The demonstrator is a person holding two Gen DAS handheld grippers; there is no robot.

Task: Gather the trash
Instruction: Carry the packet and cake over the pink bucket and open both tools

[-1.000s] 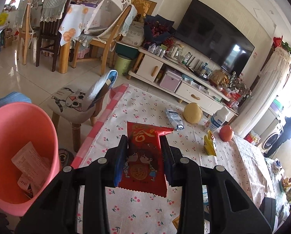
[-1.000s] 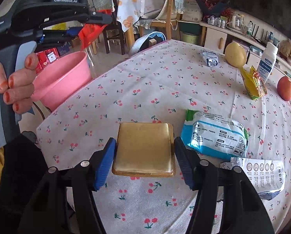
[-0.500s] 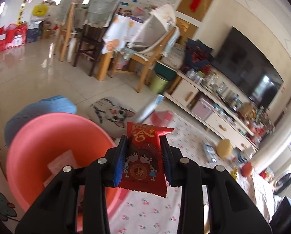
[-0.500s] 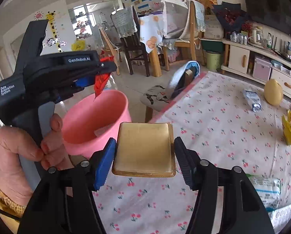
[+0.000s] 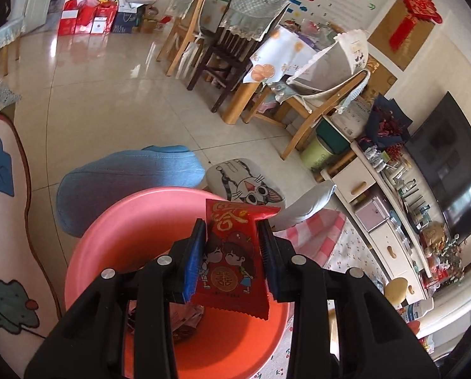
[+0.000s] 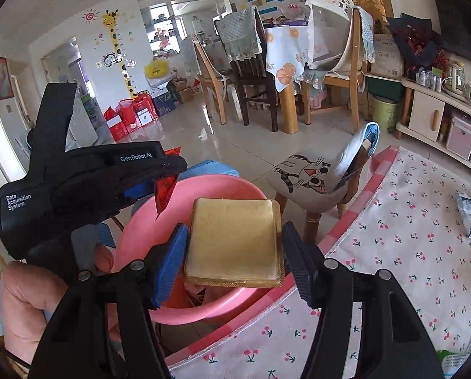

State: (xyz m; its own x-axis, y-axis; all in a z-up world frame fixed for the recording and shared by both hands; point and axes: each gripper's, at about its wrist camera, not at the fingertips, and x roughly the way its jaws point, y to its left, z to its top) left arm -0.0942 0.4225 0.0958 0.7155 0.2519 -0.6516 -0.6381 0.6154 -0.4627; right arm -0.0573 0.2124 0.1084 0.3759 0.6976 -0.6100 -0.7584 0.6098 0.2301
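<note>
My left gripper [image 5: 232, 255] is shut on a red snack packet [image 5: 232, 268] with cartoon figures and holds it over the pink bin [image 5: 109, 252], which has wrappers at its bottom. My right gripper [image 6: 233, 252] is shut on a flat gold packet [image 6: 235, 237] and holds it at the near rim of the pink bin [image 6: 222, 186]. In the right wrist view the left gripper [image 6: 159, 173] is above the bin's left side with the red packet [image 6: 164, 191] hanging from it.
The table with the cherry-print cloth [image 6: 409, 252] lies to the right, with a small blue-white packet [image 6: 467, 214] on it. A cat-print stool [image 6: 311, 177] stands beyond the bin, next to a blue cushion [image 5: 124, 177]. Dining chairs [image 6: 251, 72] and a TV cabinet [image 5: 377, 208] stand further back.
Both grippers have swung left from over the table to the pink bin, still holding their packets. The left gripper now hangs over the bin's inside; the right one has reached its rim.
</note>
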